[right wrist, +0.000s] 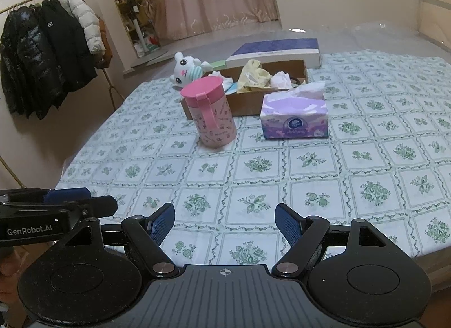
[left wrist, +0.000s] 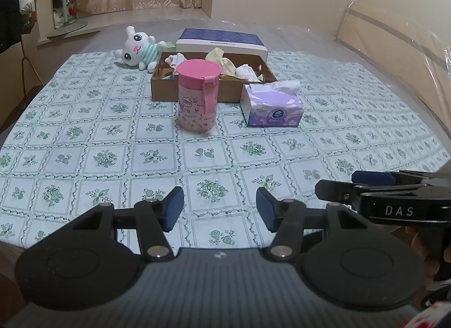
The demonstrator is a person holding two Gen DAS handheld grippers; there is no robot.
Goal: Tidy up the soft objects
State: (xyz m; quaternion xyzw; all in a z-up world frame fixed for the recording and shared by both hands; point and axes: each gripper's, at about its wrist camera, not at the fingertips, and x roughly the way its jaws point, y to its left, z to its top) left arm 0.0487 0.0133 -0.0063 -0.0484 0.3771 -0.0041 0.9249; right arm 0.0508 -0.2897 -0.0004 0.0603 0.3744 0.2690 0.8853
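A: Both empty — left gripper [left wrist: 220, 208] and right gripper [right wrist: 224, 222] jaws apart, nothing between.
B: Plush bunny [left wrist: 138, 50] far ahead-left, behind pink canister [left wrist: 198, 94].
A: Risk: reaching over likely topples the canister.

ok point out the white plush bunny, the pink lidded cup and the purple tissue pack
white plush bunny [left wrist: 134, 51]: left wrist view, on its face
pink lidded cup [left wrist: 197, 105]: left wrist view, on its patterned side
purple tissue pack [right wrist: 294, 123]: right wrist view, on its front face
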